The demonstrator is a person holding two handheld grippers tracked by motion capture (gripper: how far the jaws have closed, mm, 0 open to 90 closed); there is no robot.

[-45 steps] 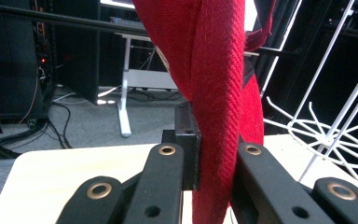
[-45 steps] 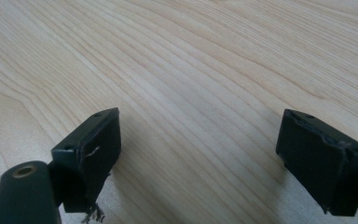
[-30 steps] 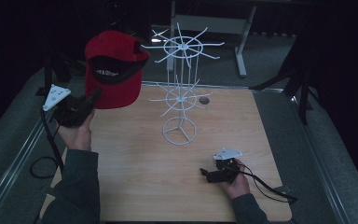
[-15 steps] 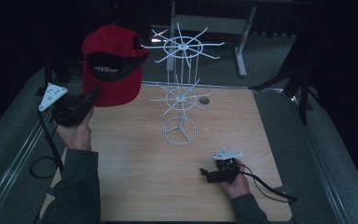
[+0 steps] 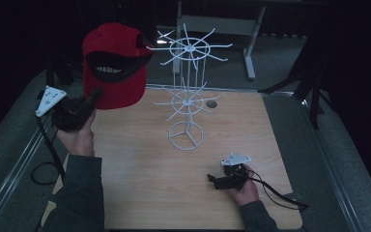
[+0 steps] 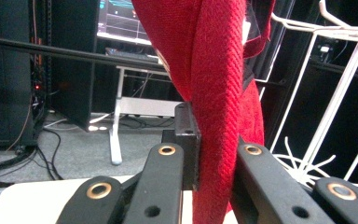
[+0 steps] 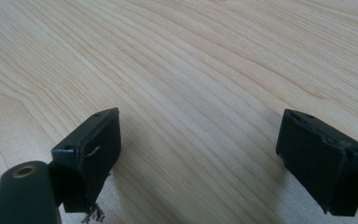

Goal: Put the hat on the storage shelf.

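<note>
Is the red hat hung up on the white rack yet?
Not yet. Done: the left claw has picked up the hat, pinching its cloth. In hand: the hat is up in the air beside the rack. Left: hooking it on, probably. The right claw rests open on the table.

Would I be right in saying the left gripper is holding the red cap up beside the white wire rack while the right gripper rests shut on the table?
Not quite: the right gripper rests open on the table, as the right gripper view shows. The left gripper does hold the red cap beside the white wire rack.

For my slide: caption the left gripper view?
Left gripper clamps a red cap beside a white wire rack.
</note>
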